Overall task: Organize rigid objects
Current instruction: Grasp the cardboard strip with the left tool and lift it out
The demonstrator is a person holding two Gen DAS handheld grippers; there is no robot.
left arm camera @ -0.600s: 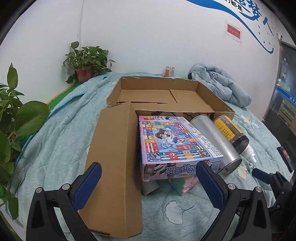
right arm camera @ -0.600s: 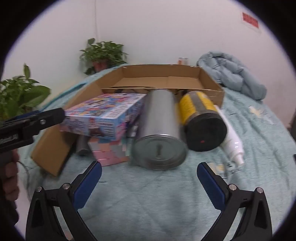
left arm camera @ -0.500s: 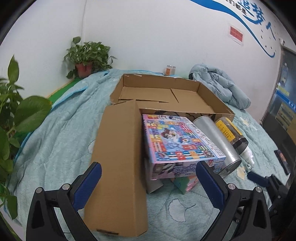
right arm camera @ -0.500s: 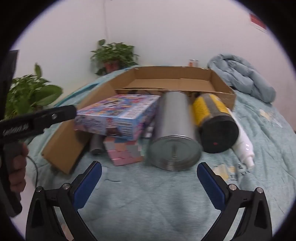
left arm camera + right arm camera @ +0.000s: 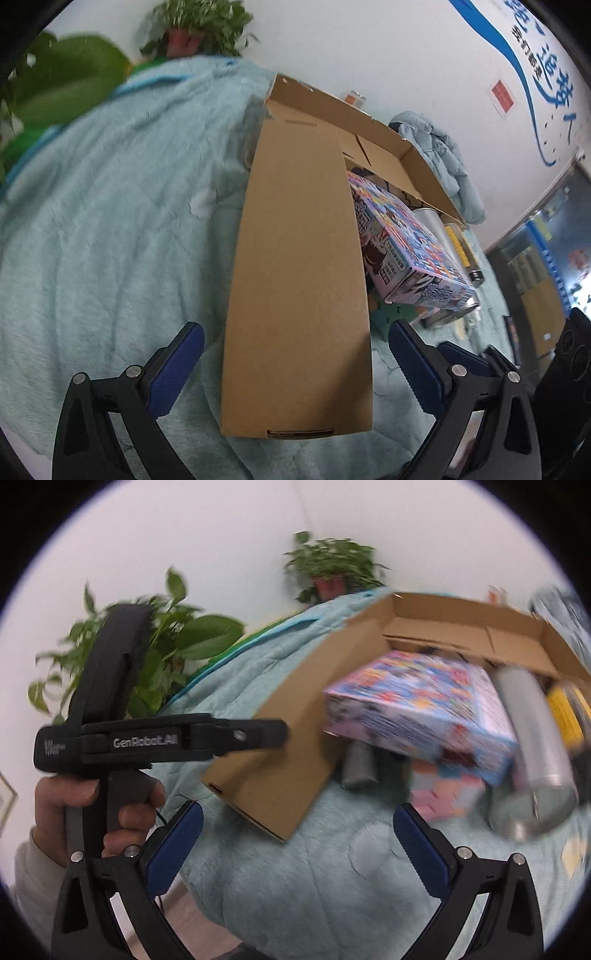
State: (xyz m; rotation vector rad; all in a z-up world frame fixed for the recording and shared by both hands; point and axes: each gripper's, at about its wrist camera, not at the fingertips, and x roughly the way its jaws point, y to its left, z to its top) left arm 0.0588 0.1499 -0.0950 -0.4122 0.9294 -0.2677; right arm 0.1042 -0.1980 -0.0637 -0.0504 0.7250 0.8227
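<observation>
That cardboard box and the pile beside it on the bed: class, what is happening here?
A person holds a gripper in each hand. The left gripper hangs open over the long flap of the cardboard box; the right gripper is open too, holding nothing. The colourful game box, silver canister and yellow-labelled jar lie outside the box on the blanket, so nothing looks packed yet.

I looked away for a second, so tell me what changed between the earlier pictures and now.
Both cameras swung left. The left gripper now lines up with the cardboard flap instead of the game box; the right gripper has turned off the metal can toward the flap's corner. Nothing was grasped or released: both grippers stay open and empty, and the objects lie where they were.
</observation>
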